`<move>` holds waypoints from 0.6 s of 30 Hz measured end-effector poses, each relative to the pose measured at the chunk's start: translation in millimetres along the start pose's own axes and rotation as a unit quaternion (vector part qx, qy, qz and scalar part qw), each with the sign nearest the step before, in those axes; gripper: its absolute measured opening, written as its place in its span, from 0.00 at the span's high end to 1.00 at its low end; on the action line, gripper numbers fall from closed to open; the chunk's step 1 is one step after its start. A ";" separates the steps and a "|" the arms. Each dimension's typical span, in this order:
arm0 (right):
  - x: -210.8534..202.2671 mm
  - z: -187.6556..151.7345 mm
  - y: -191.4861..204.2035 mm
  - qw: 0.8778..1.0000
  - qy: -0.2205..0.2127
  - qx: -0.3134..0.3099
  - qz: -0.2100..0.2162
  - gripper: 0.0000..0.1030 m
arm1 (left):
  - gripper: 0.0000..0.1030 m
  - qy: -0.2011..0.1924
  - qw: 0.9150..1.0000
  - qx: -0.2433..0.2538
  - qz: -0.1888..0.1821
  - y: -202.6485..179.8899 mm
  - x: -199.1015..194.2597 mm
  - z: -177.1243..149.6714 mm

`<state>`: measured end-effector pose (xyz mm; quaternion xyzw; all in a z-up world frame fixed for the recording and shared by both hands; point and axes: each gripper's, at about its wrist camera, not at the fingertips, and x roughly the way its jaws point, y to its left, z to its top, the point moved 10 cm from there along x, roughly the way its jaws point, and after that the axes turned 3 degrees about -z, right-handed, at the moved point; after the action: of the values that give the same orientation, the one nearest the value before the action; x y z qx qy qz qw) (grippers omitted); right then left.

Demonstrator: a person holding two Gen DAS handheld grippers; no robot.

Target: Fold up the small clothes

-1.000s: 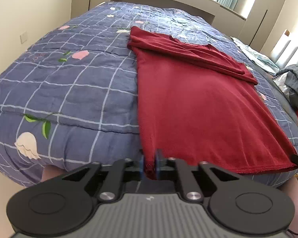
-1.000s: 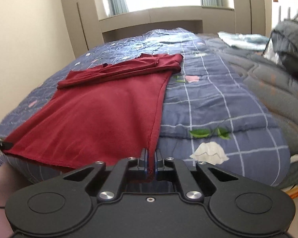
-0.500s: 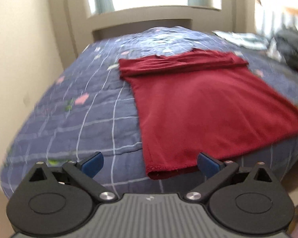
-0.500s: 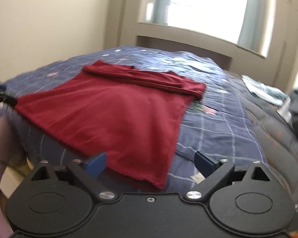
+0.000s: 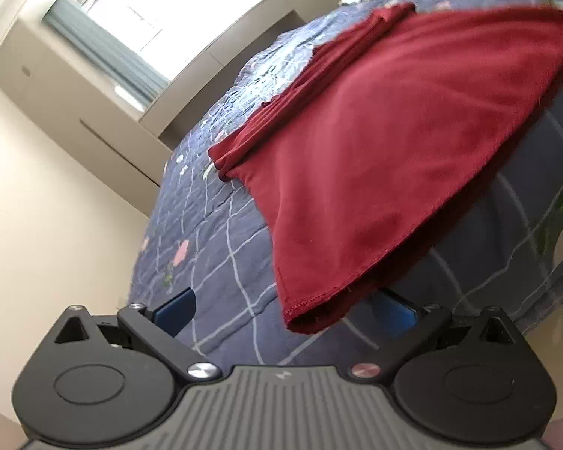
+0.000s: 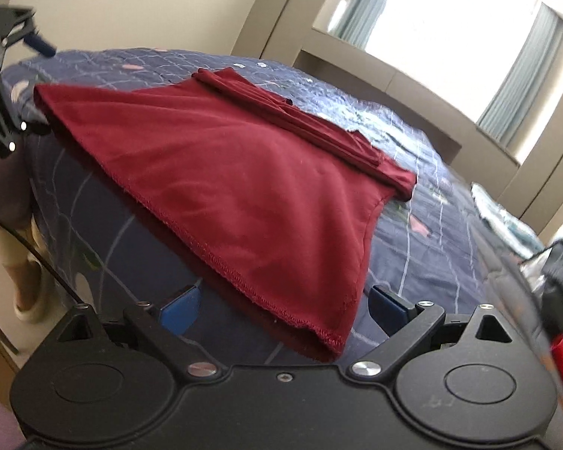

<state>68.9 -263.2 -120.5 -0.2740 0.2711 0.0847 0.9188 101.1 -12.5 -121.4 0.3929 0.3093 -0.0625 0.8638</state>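
Observation:
A dark red garment lies flat on the blue checked quilt, its sleeves folded in at the far end. Its hem hangs a little over the bed's near edge. My left gripper is open, its blue pads either side of the garment's near left corner, not touching it. In the right wrist view the same garment shows, and my right gripper is open around its near right corner. The left gripper also shows there at the far left.
The quilt covers a bed with a beige headboard under a bright window. A dark pile of clothes lies at the right side of the bed. A person's leg and slipper stand at the bed's left.
Both grippers were shut on the garment's near hem corners a second ago. They have opened and let go, and both have tilted and drawn back a little; the hem has dropped to the bed edge.

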 end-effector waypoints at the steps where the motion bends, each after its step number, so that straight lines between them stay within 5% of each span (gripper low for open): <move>1: 0.8 0.5 0.7 1.000 -0.003 -0.006 -0.003 0.08 | 0.00 -0.004 1.000 0.008 0.003 -1.1 -0.6 0.8; 6: 2.8 2.7 2.1 0.999 -0.018 -0.027 -0.005 0.16 | 0.05 -0.024 0.999 0.032 0.000 -4.4 -5.2 4.8; 12: -0.1 3.5 12.5 0.998 -0.026 -0.061 0.008 0.25 | 0.24 -0.051 0.998 0.047 0.006 1.3 -8.8 13.1; 18: -2.2 4.6 20.9 0.996 -0.031 -0.075 0.022 0.25 | 0.76 -0.073 0.996 0.018 -0.042 8.7 -12.5 22.2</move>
<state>62.8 -243.2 -125.5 -0.3333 0.2411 0.1340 0.9015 104.9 -24.3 -97.4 0.3891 0.2604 -0.1331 0.8736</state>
